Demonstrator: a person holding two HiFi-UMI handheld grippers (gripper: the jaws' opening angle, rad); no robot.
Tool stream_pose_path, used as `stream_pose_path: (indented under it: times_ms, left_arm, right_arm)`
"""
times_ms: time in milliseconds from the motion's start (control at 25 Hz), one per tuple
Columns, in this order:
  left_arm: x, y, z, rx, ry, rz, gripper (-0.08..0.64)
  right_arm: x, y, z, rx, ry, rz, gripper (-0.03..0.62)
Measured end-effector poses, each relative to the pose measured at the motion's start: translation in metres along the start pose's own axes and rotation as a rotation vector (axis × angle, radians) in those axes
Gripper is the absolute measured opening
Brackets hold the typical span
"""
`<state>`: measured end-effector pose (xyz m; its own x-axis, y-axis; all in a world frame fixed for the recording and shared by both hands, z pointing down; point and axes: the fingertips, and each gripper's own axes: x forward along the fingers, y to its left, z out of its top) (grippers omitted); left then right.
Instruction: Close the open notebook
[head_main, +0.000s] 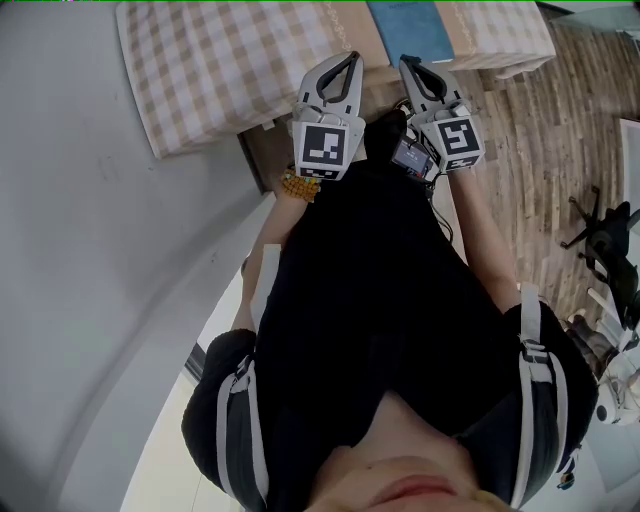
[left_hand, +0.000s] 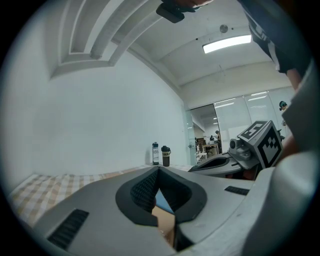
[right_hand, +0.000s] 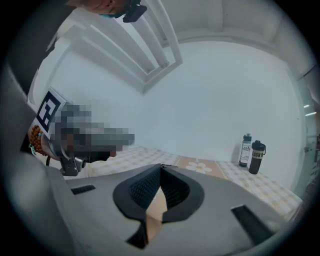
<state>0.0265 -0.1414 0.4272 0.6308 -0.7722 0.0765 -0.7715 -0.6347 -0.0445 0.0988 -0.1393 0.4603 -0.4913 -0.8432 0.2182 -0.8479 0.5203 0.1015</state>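
Observation:
A table under a beige checked cloth (head_main: 215, 60) stands in front of me in the head view. On it, at the top edge, lie a flat blue sheet (head_main: 410, 25) and a tan one (head_main: 455, 25) side by side, seemingly the open notebook; most of it is cut off. The right gripper view shows a tan panel with a white flower (right_hand: 200, 166) on the cloth. My left gripper (head_main: 350, 58) and right gripper (head_main: 408, 62) are held side by side at the table's near edge. Both are shut with their tips meeting and nothing between them.
Two dark bottles (right_hand: 251, 150) stand at the far end of the table, against a white wall. The person's black-clad body fills the lower head view. A wooden floor (head_main: 520, 150) and an office chair (head_main: 605, 235) lie to the right.

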Motion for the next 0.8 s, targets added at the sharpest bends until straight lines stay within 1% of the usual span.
stream_pose_path:
  times_ms: [160, 520, 800]
  left_arm:
    - [0.000, -0.001, -0.006, -0.002, 0.017, 0.003, 0.005]
    - [0.002, 0.003, -0.016, -0.012, 0.044, 0.012, 0.005]
    - [0.005, 0.004, -0.022, -0.016, 0.062, 0.009, 0.005]
  right_arm:
    - [-0.003, -0.001, -0.013, 0.010, 0.039, -0.001, 0.000]
    - [-0.012, -0.021, -0.035, 0.038, 0.078, -0.052, 0.000]
    - [-0.014, -0.034, -0.048, 0.047, 0.107, -0.075, 0.000]
